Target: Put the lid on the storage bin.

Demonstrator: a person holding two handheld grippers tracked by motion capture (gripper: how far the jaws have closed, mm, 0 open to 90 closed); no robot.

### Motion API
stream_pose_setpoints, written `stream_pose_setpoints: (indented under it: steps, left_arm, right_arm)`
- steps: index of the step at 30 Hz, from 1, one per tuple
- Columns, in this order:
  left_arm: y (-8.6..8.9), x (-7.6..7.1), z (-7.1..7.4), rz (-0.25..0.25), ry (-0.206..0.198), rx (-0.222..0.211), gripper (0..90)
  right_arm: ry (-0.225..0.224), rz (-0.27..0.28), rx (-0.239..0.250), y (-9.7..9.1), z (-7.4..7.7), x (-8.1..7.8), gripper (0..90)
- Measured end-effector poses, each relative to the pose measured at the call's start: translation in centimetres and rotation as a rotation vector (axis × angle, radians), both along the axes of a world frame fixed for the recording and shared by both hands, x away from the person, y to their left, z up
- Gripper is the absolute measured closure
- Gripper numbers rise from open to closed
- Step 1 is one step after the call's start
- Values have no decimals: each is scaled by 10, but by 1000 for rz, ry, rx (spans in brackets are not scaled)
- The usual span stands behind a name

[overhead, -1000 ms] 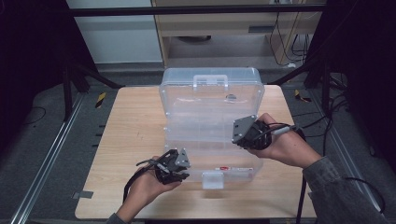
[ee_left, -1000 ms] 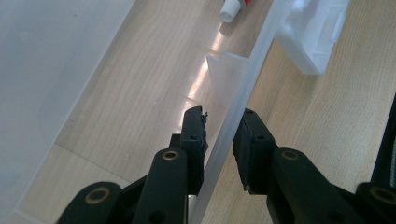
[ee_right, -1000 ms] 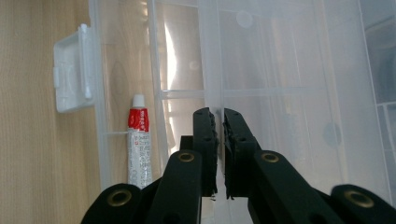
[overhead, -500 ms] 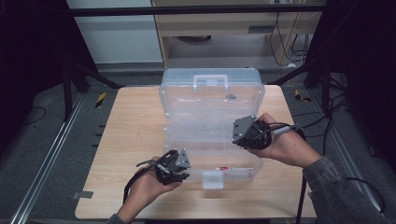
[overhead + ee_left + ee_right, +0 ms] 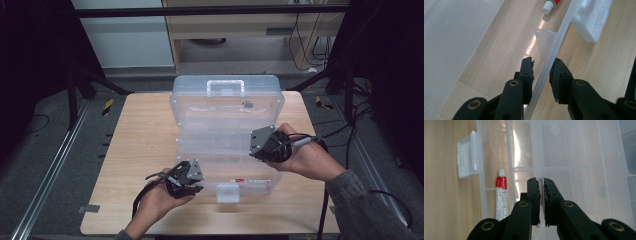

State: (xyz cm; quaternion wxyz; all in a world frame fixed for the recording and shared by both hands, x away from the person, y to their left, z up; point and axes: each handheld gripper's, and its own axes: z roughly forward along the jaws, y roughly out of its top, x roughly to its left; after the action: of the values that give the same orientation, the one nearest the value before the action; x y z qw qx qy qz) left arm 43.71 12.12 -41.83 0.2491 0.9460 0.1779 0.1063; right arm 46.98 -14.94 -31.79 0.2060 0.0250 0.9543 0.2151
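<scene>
A clear plastic organizer box (image 5: pixel 225 150) lies open on the wooden table, its lid (image 5: pixel 227 102) leaning back with the handle at the far side. A red and white tube (image 5: pixel 247 180) (image 5: pixel 501 195) (image 5: pixel 550 3) rests in a front compartment. My left gripper (image 5: pixel 189 181) (image 5: pixel 541 72) is at the box's front left, with its jaws on either side of the front wall (image 5: pixel 554 47) and closed against it. My right gripper (image 5: pixel 262 145) (image 5: pixel 541 192) reaches in from the right, shut on a thin clear divider wall (image 5: pixel 541 150) inside the box.
The box's white latch (image 5: pixel 228 192) (image 5: pixel 591 20) (image 5: pixel 467 160) hangs open over the front edge. Bare table (image 5: pixel 135 140) lies to the left of the box and a narrower strip to its right. Dark frames and cables stand beyond the table's sides.
</scene>
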Motion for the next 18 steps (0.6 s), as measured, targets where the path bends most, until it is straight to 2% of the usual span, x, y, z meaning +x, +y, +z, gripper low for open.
stream_pose_setpoints:
  steps: [2, 3, 4, 5, 6, 7, 8, 11, 13, 14, 17, 18]
  left_arm:
    - [0, 0, 0, 1, 2, -2, 723]
    - [1, 2, 1, -25, -27, 15, 722]
    - [0, 0, 0, -7, -4, 1, 720]
    - [0, 0, -1, 2, -2, -3, 719]
    - [1, 2, 1, -23, -30, 12, 716]
    - [0, 1, -1, -16, -20, 1, 688]
    - [0, 2, 0, -18, -41, 8, 688]
    - [2, -1, 0, 8, -33, -30, 586]
    - [5, -1, 4, -3, -56, -31, 536]
    - [5, -5, 5, 20, -40, -63, 530]
    - [11, -13, 13, 27, -39, -117, 499]
    - [13, -12, 16, -8, -58, -114, 481]
  right_arm:
    - [1, 1, 0, 0, 0, 0, 845]
    - [1, 2, 2, 0, 0, 0, 844]
    - [0, -1, 5, -1, 0, 0, 844]
    - [2, 1, 5, -1, 0, 0, 844]
    - [3, 1, 7, -1, 0, 0, 843]
    - [4, 2, 6, -1, 0, 0, 843]
    - [4, 2, 6, -1, 0, 0, 843]
    - [3, -1, 8, -2, 0, 0, 841]
    - [5, 1, 10, -2, 0, 0, 841]
    - [5, 1, 10, -3, 0, 0, 841]
    - [4, 2, 13, -3, -1, 0, 840]
    - [2, 3, 12, -3, -1, 0, 839]
